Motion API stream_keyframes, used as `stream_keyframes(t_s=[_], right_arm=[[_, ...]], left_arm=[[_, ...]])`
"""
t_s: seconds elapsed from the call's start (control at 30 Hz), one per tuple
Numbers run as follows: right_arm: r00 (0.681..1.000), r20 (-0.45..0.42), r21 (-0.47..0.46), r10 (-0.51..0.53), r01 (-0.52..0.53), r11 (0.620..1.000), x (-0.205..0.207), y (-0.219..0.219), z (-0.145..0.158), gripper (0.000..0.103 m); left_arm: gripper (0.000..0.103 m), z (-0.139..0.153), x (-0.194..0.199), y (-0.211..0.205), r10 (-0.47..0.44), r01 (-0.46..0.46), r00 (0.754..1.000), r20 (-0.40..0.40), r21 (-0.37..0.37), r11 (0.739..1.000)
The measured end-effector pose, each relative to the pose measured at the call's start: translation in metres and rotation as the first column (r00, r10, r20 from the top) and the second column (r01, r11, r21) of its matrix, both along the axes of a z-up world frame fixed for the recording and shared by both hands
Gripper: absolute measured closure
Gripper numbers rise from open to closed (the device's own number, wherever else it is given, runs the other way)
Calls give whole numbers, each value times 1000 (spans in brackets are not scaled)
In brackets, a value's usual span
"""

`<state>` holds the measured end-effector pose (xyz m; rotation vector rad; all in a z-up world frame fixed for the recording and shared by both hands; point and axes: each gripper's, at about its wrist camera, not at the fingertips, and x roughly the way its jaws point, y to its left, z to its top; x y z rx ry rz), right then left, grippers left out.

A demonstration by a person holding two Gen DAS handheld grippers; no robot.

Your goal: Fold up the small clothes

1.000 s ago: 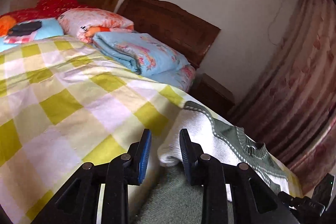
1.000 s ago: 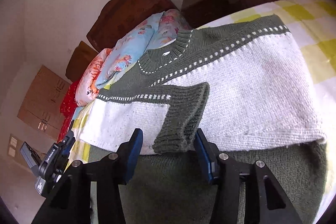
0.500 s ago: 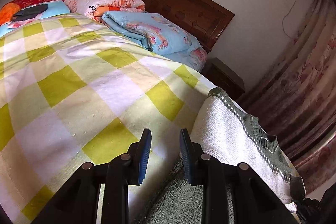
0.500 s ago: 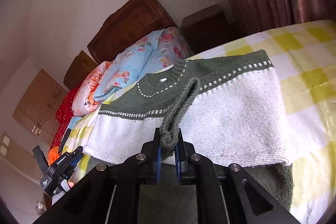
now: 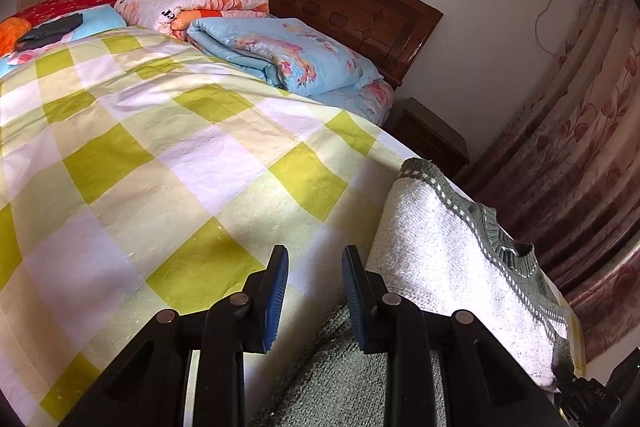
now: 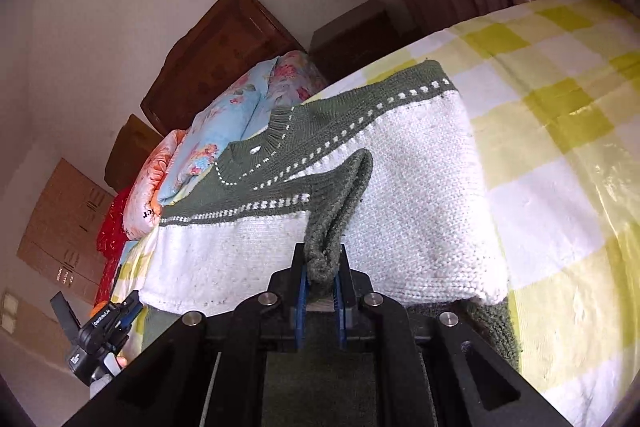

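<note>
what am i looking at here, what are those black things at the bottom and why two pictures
The black things are two hand-held grippers; a person holds one in each hand, each with its own fisheye camera looking along its jaws, hence two pictures. In the left view, the left gripper is open and empty above a yellow checked bedsheet. In the right view, the right gripper is shut on the green cuff of a green and white sweater lying on the bed. Folded quilts sit by the headboard.

Both grippers: black frames, silver screws, blue-padded fingers [image 5: 276, 291].
</note>
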<state>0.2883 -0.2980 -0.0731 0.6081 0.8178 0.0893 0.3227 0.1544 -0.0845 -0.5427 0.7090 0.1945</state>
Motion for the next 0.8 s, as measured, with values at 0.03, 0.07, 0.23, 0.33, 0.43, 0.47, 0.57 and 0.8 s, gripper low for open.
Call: stream_keyframes(t_s=[0.03,0.07,0.23,0.33,0.43,0.47,0.57,0.8], right_arm=[[1000,2,1,-4,4,1000,-1,-1,-1,103],[1000,2,3,-11,11,1000,-2,-1,-1,103],[998,-9,-100,-59,58,993,-6,4,9,103],[997,-38,-178,-74,66,982,-5,9,12,103],[987,-4,-387,-159,145,911,-10,23,36,0],[990,45,-438,-131,137,888,-13,34,47,0],[994,107,-585,32,36,810,-10,78,63,0],[983,-91,-609,157,-180,773,13,103,17,0]], left_arm=[[75,0,0,0,0,0,1000,0,-1,1000],[75,0,0,1,1,-1,1000,0,-2,1000],[75,0,0,0,1,-1,1000,-1,-3,1000],[75,0,0,0,0,0,1000,-1,-4,1000],[75,-1,1,0,0,0,1000,-1,-2,1000],[75,0,0,0,0,0,1000,-1,-2,1000],[75,0,0,0,0,0,1000,-1,-2,1000],[75,0,1,-2,-3,3,1000,-1,3,1000]])
